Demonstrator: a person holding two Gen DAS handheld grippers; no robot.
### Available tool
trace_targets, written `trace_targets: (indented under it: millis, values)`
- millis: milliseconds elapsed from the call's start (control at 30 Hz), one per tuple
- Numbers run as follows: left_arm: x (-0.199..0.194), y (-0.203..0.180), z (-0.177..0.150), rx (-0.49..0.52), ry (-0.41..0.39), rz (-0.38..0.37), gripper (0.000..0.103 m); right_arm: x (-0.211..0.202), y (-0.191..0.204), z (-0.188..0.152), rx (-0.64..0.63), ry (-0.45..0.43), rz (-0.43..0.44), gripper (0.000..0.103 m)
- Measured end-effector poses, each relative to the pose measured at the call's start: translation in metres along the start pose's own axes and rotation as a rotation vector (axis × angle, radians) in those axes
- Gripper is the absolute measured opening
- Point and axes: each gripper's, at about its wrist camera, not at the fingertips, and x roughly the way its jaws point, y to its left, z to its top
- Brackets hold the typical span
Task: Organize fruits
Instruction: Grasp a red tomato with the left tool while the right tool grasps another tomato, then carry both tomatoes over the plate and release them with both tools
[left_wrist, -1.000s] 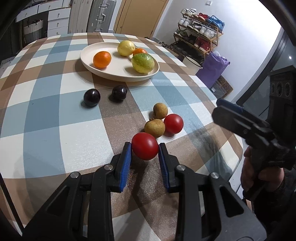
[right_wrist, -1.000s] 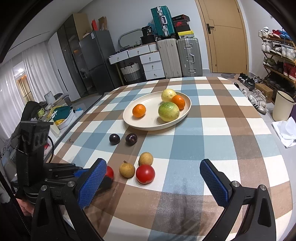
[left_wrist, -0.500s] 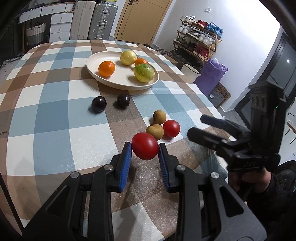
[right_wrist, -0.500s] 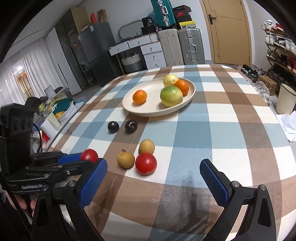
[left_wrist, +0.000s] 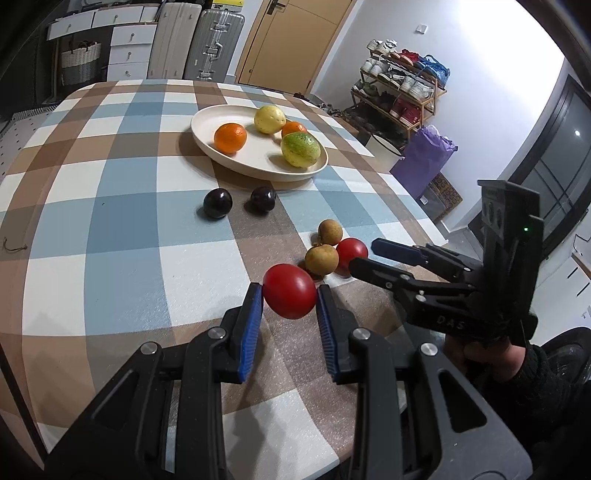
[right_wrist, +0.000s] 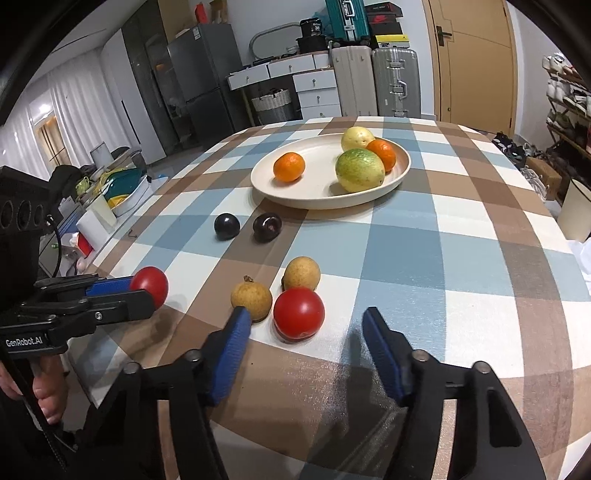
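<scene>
my left gripper (left_wrist: 290, 295) has its blue fingers (left_wrist: 252, 325) clamped on a red tomato (left_wrist: 290, 290), held just above the checked bench (left_wrist: 110, 229). my right gripper (right_wrist: 306, 332) has just been closing and its fingers (right_wrist: 231, 350) now stand about half apart, pressing on nothing; a second red tomato (right_wrist: 298, 313) lies on the bench just ahead of them, in line with the gap. touching that tomato are two small brown fruits: one (right_wrist: 252, 300) beside the tip of the left-hand finger, the other (right_wrist: 301, 274) just behind. farther on, two dark plums (right_wrist: 227, 227) (right_wrist: 267, 227) sit side by side, a little apart. beyond them is a cream plate (right_wrist: 280, 192) carrying an orange (right_wrist: 289, 167), a green-yellow fruit (right_wrist: 359, 170), a second orange (right_wrist: 382, 154) behind it and a pale yellow fruit (right_wrist: 357, 138) at the far rim.
</scene>
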Motion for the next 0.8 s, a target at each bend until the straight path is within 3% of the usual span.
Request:
trace_targets:
  millis: [100, 200, 233, 400, 800]
  values:
    - [-0.003, 0.002, -0.002, -0.009, -0.007, 0.005, 0.026, 0.005, -0.001, 0.000, 0.008, 0.013, 0.008, 0.054]
    - [-0.005, 0.004, -0.002, -0.014, -0.009, 0.009, 0.026, 0.009, -0.003, 0.001, 0.027, 0.025, 0.049, 0.040]
    - [-0.006, 0.004, -0.002, -0.014, -0.010, 0.009, 0.026, 0.009, -0.002, 0.001, 0.025, 0.027, 0.057, 0.031]
    - [-0.008, 0.003, 0.000, -0.012, -0.019, 0.016, 0.026, 0.008, -0.009, 0.000, 0.071, 0.010, 0.124, 0.029]
    - [-0.010, -0.005, 0.027, -0.004, -0.043, 0.026, 0.026, -0.023, -0.021, 0.014, 0.113, -0.096, 0.165, 0.029]
